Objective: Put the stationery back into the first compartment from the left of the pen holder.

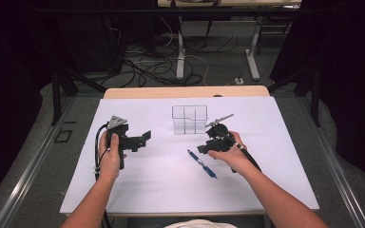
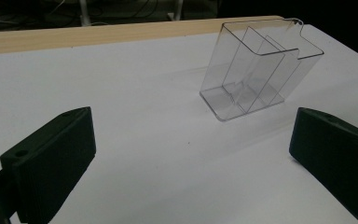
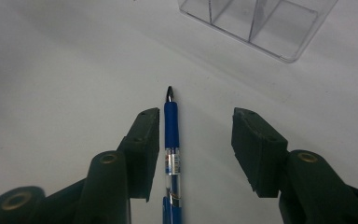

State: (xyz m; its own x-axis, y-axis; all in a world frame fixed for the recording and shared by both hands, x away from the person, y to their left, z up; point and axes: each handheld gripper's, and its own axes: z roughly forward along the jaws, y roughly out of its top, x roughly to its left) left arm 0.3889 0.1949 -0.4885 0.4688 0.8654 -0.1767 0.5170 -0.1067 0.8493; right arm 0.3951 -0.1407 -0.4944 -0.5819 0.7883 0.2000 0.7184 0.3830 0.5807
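Right gripper [image 3: 196, 135] astride blue, clear-barrelled pen [image 3: 171, 140].

Lab/test rig: floor cables [image 1: 147, 66], metal frame legs [image 1: 180, 52], dark curtains [image 1: 347, 71].

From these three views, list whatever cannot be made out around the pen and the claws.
- Pen: rear end cut off by the bottom edge, right gripper view.
- Whether the right claw touches the pen: left jaw close beside it, contact unclear.
- Pen print: too small, high view.
- Clear organizer: far edge cut off, right gripper view.
- Left claw: jaw bases cut off, left gripper view.
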